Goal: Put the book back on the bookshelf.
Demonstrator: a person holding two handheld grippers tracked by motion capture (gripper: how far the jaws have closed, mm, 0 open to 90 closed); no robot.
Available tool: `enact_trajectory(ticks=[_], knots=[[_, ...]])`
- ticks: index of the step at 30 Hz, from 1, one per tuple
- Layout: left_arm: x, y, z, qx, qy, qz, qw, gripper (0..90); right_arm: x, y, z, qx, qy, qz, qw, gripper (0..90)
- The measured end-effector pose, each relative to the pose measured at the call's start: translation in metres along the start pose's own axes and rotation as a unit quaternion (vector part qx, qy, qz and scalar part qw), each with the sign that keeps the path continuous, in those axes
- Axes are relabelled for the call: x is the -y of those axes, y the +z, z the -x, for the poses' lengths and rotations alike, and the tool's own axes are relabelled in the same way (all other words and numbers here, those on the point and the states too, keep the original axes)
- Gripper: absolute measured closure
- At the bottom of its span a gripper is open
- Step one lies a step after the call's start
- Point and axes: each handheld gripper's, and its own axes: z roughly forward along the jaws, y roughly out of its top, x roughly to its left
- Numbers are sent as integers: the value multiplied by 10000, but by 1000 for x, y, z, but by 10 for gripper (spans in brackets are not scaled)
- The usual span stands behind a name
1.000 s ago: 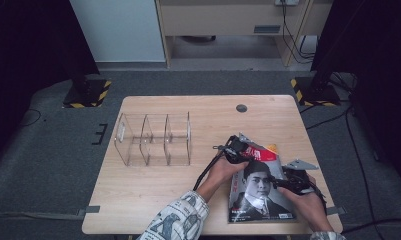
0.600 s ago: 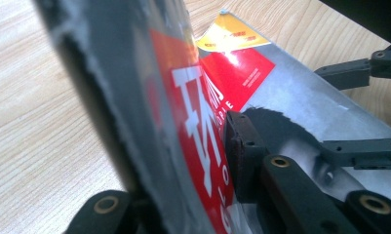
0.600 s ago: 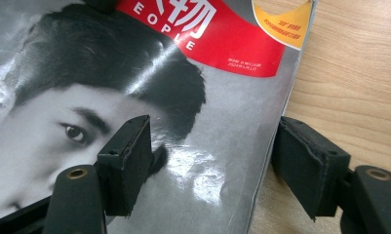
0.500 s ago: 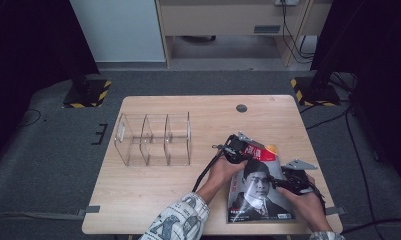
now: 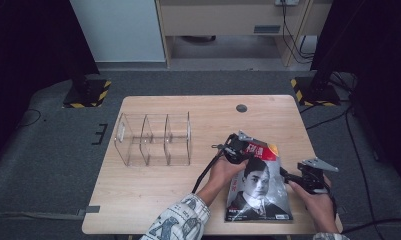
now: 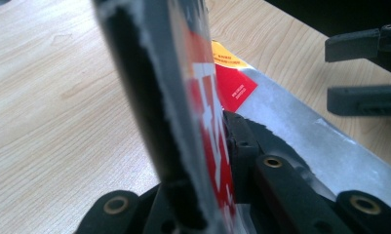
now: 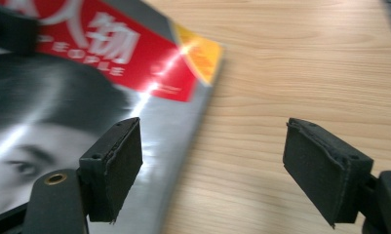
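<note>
A magazine [image 5: 258, 189] with a portrait cover and a red title band lies on the front right of the wooden table [image 5: 188, 190]. My left gripper [image 5: 239, 150] is shut on the magazine's far left corner; in the left gripper view the lifted cover [image 6: 203, 102] sits pinched between the jaws. My right gripper [image 5: 294, 176] stands open at the magazine's right edge. In the right gripper view its left finger [image 7: 112, 170] hangs over the magazine [image 7: 86, 97] and its right finger [image 7: 320, 165] over bare wood. The right gripper's two jaws [image 6: 361, 73] also appear in the left gripper view.
A clear acrylic organiser [image 5: 153, 140] with three compartments stands on the table's left half. A dark round grommet [image 5: 241, 108] sits near the far edge. Black stands with striped bases [image 5: 85, 92] flank the table on the floor.
The magazine and my left gripper have shifted only slightly. The right gripper has stayed open beside the magazine's right edge.
</note>
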Motion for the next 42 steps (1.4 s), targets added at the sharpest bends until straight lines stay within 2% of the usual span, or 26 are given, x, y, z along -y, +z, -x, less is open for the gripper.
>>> enact_trajectory(ticks=[1, 2, 3, 4, 6, 7, 9, 15, 18, 19, 25, 26, 30, 31, 42], knots=[[-1, -3, 1, -20, 31, 27, 10000, 850, 1, -1, 4, 218, 40, -30, 9997, 227], [-1, -3, 1, -20, 31, 27, 10000, 851, 1, -1, 4, 218, 40, -30, 9997, 227], [-1, -5, 1, -28, 35, 49, 10000, 852, 2, -2, 9, 363, 44, -78, 9993, 233], [-2, -7, 2, -23, 41, 89, 9999, 853, 3, -2, 9, 399, 72, -98, 9991, 239], [-2, -9, 2, -29, 18, 126, 9999, 854, 4, -1, 10, 388, 94, -135, 9991, 246], [-2, -12, 3, -32, 66, 141, 9999, 858, 7, 2, 10, 359, 11, -310, 9989, 242], [-4, -15, 3, -13, 55, 209, 9998, 861, 8, 4, 10, 368, -40, -410, 9985, 236], [-4, -20, 2, 22, 73, 254, 9996, 863, 11, 10, 6, 277, -115, -615, 9977, 214], [-4, -23, 3, 63, 25, 343, 9994, 864, 11, 11, 3, 253, -86, -628, 9977, 204], [-4, -24, 3, 77, 13, 349, 9994, 865, 11, 11, 3, 242, -164, -635, 9976, 196], [-6, -31, 5, 123, 52, 440, 9989, 865, 12, 13, 1, 263, -188, -602, 9977, 179], [-6, -33, 5, 136, 54, 458, 9988, 865, 12, 13, 1, 260, -269, -607, 9975, 179], [-7, -40, 7, 175, 52, 542, 9984, 866, 13, 13, -1, 314, -313, -606, 9972, 176], [-8, -44, 8, 238, 39, 597, 9979, 866, 13, 13, -1, 311, -375, -644, 9967, 176], [-9, -60, 14, 337, 46, 778, 9964, 866, 14, 13, -3, 319, -389, -646, 9966, 175]])
